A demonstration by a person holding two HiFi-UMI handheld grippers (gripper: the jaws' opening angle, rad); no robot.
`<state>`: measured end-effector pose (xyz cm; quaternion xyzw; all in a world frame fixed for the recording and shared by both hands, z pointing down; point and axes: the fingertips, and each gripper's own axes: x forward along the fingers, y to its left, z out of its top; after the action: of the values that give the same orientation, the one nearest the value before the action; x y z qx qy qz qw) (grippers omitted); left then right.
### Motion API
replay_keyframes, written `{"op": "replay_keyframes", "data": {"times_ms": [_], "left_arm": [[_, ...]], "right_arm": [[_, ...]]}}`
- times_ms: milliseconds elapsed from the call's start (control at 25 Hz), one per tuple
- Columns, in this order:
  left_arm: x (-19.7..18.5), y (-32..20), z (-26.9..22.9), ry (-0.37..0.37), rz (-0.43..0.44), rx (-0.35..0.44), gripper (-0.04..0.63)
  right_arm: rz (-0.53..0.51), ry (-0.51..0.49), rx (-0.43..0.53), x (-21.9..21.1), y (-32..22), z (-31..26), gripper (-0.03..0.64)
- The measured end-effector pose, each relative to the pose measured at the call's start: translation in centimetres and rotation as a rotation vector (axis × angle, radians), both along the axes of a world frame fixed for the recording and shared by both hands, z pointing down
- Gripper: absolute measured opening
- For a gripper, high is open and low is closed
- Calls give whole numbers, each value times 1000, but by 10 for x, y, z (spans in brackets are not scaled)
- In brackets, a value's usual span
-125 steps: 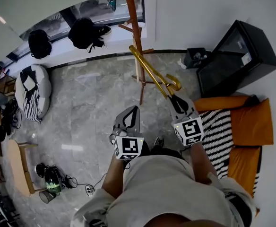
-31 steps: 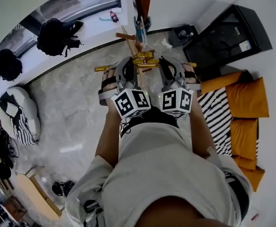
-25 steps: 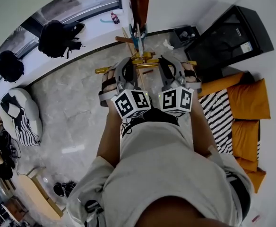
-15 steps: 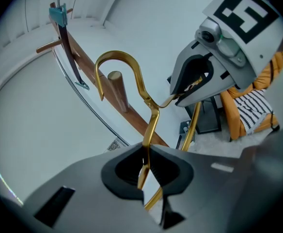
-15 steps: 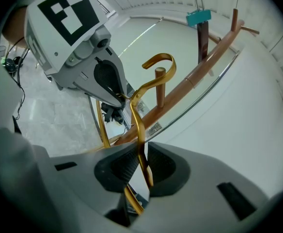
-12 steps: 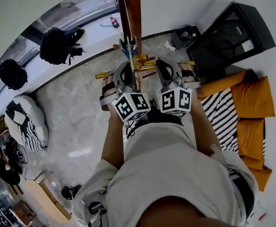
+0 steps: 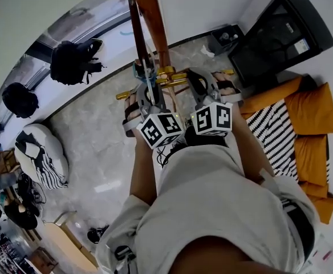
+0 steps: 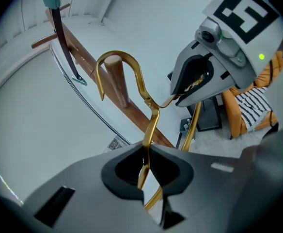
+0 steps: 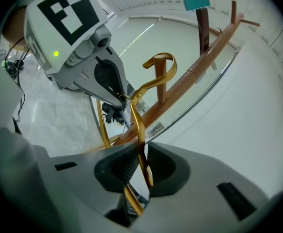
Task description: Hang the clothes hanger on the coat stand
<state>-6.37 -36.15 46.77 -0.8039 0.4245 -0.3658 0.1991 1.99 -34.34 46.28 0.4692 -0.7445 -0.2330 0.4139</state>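
Person in beige short-sleeved shirt [image 7: 212,210]; left gripper [image 8: 145,166] and right gripper [image 9: 140,166] have grey housings, black ribbed fingers [image 8: 124,169], and a white cube [image 7: 159,129] of black square markers each.

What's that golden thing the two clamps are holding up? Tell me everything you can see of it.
It is a clothes hanger of shiny gold-coloured metal, thin, with a curved hook on top and two sloping arms. The left gripper and the right gripper each pinch one arm near the neck, holding it raised. Its hook curves over a wooden peg of the coat stand; whether it rests there cannot be told.
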Motion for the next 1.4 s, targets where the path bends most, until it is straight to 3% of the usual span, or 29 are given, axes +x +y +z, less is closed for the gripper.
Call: {"op": "replay_keyframes", "data": {"times_ms": [1400], "left_arm": [[5,-37,26,-18,-46,-45,34]], "right_arm": [[-56,8,-66,5,-42,32,46]]}}
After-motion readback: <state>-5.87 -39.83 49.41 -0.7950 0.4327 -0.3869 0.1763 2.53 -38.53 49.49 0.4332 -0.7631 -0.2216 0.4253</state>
